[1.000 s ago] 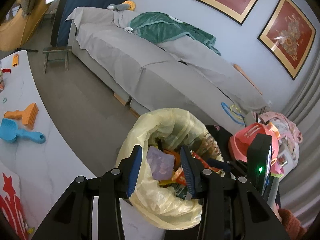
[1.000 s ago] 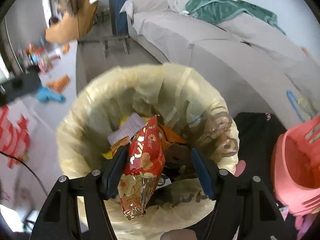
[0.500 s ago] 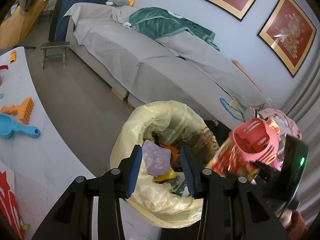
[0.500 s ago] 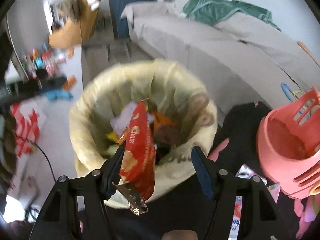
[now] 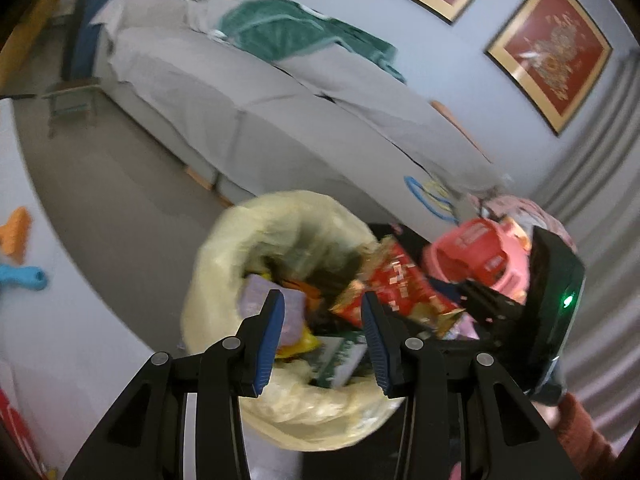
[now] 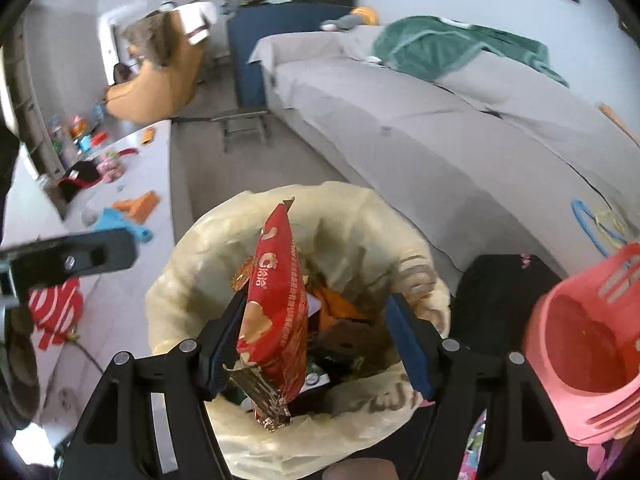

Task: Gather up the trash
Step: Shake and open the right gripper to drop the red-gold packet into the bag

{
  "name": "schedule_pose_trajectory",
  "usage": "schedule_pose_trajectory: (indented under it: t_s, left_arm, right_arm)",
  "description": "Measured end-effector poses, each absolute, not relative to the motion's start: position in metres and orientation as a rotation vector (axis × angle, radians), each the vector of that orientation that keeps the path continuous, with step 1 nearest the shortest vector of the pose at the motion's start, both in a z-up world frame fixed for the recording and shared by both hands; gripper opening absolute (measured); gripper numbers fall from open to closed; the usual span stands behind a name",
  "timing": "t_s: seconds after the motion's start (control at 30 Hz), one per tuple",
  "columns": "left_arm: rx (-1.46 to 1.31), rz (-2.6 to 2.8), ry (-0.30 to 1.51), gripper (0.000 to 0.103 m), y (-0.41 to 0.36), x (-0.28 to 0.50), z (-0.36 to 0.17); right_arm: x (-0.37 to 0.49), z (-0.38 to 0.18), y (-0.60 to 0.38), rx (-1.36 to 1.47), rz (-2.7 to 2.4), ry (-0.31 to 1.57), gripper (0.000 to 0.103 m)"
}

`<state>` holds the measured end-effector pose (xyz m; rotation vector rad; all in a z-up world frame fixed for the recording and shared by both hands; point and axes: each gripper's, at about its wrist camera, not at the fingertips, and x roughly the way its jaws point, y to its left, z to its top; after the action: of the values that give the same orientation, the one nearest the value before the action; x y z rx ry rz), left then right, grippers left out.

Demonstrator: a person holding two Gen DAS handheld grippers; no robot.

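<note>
Right wrist view: the right tongs stand released, yet a red snack bag clings to their left finger above the yellow trash bag. Left tongs hang parted and empty over the same bag, beside the pink basket

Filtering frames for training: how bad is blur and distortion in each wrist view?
Left wrist: motion blur smears the red snack wrapper and yellow bin liner; fisheye bends the sofa. Right wrist: wrapper print fairly sharp, table clutter soft, dark vignette at corners.
</note>
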<state>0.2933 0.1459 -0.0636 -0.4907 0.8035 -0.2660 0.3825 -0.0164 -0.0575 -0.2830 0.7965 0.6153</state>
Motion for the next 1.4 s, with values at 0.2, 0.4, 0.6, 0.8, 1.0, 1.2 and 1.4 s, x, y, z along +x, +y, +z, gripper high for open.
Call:
schedule_pose_trajectory:
  t_s: [0.2, 0.4, 0.6, 0.8, 1.0, 1.2, 1.4]
  left_arm:
    - [-0.483, -0.389, 0.873, 0.041, 0.132, 0.315, -0.064]
    - [-0.454, -0.409, 0.906, 0.041, 0.123, 0.336, -0.064]
    - [-0.448, -0.389, 0.928, 0.041, 0.124, 0.345, -0.071]
    - [-0.519, -0.315, 0.911, 0.041, 0.149, 0.344, -0.081]
    - [-0.561, -0.26, 0.854, 0.041, 0.171, 0.334, -0.077]
    - [-0.553, -0.238, 0.838, 0.041, 0.177, 0.324, -0.077]
    - [-0.551, -0.23, 0.831, 0.041, 0.176, 0.316, -0.08]
  right_arm:
    - [0.381, -0.062, -0.033, -0.24, 0.67, 0.816, 0.067]
    - [0.372, -0.057, -0.036, -0.25, 0.713, 0.794, 0.067]
    - [0.367, -0.052, -0.039, -0.26, 0.757, 0.742, 0.067]
    - [0.36, -0.044, -0.04, -0.289, 0.771, 0.676, 0.067]
    - [0.392, -0.06, -0.033, -0.287, 0.559, 0.876, 0.067]
    - [0.387, -0.069, -0.005, -0.518, 0.443, 0.828, 0.068]
    - [0.382, -0.08, -0.003, -0.56, 0.479, 0.849, 0.068]
